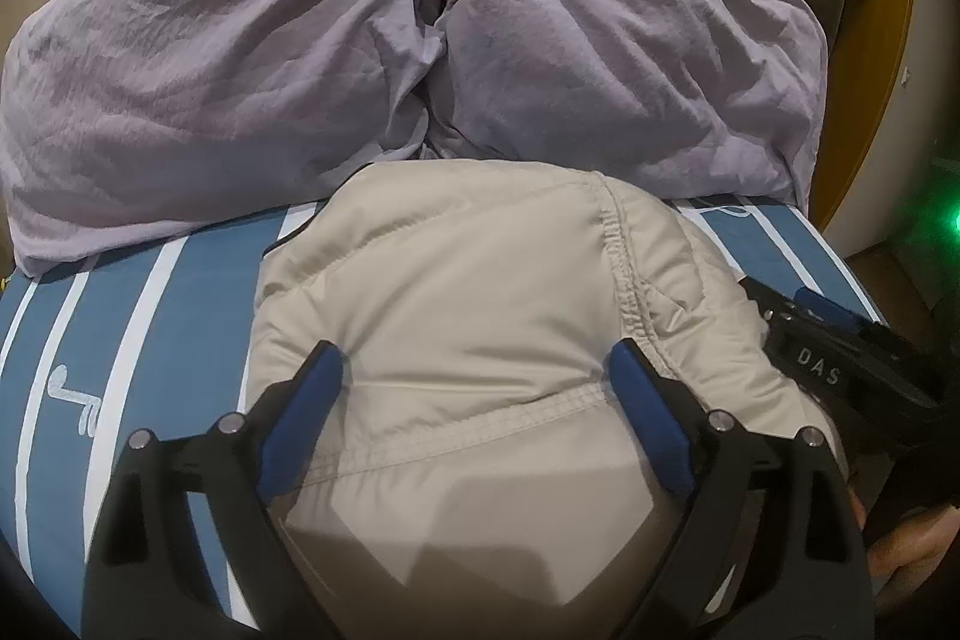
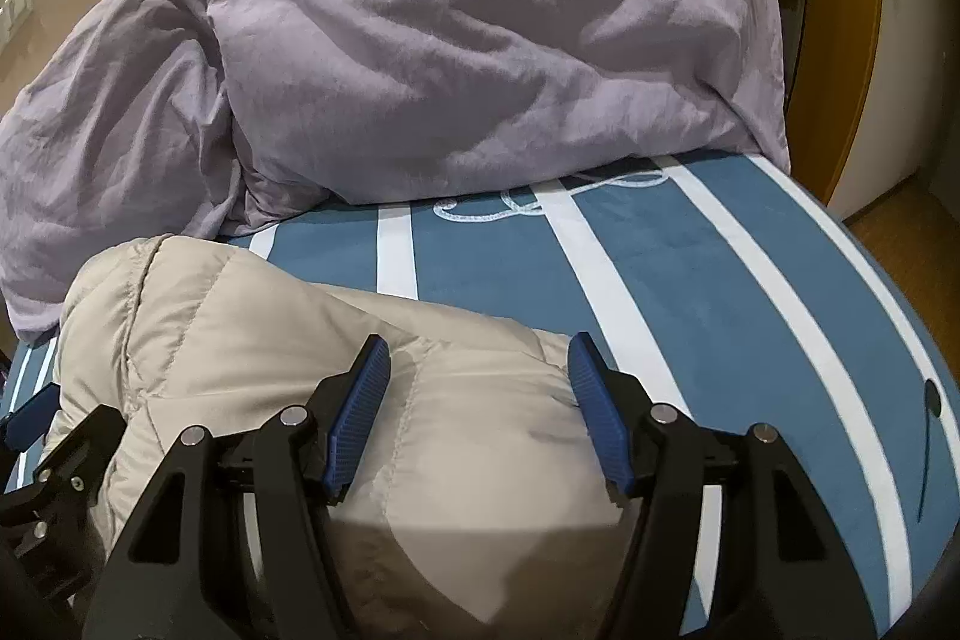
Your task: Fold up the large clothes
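Note:
A beige puffer jacket (image 1: 468, 292) lies bundled on the blue and white striped bed sheet (image 1: 120, 316). My left gripper (image 1: 474, 349) hovers over its middle, open wide, blue pads (image 1: 300, 430) either side of a stitched seam, nothing pinched. In the right wrist view the jacket (image 2: 252, 334) fills the lower left. My right gripper (image 2: 477, 340) is open over the jacket's right end, a puffy bulge between its blue pads (image 2: 354, 412), which do not squeeze it. The jacket's near part is hidden under both grippers.
A crumpled lilac duvet (image 1: 300, 58) is heaped across the far side of the bed (image 2: 468, 40). Bare striped sheet (image 2: 750, 292) stretches to the right of the jacket. A wooden door frame (image 2: 840, 40) and floor lie beyond the bed's right edge. A hand (image 1: 912, 538) shows at lower right.

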Demonstrator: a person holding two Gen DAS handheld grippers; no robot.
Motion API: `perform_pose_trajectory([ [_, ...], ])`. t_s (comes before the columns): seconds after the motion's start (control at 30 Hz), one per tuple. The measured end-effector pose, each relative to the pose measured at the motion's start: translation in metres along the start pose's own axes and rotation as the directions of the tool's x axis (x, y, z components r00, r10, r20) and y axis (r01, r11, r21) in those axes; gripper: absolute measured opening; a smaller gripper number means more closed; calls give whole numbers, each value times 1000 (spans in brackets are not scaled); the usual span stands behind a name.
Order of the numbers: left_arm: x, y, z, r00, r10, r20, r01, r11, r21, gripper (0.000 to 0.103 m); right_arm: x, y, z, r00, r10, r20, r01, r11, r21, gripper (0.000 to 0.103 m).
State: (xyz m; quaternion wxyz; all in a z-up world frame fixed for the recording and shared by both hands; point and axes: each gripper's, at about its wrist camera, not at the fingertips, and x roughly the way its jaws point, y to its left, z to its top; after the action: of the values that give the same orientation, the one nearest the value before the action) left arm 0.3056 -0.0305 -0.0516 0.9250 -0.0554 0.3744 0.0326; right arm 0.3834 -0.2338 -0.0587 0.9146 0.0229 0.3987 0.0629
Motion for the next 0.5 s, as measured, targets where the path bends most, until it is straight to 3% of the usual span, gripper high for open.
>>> perform_pose_trajectory([
  [0.5, 5, -7, -6, 999, 28, 41, -28, 999, 20, 94, 14, -7, -9, 1000, 24, -16, -24, 999, 23, 65],
])
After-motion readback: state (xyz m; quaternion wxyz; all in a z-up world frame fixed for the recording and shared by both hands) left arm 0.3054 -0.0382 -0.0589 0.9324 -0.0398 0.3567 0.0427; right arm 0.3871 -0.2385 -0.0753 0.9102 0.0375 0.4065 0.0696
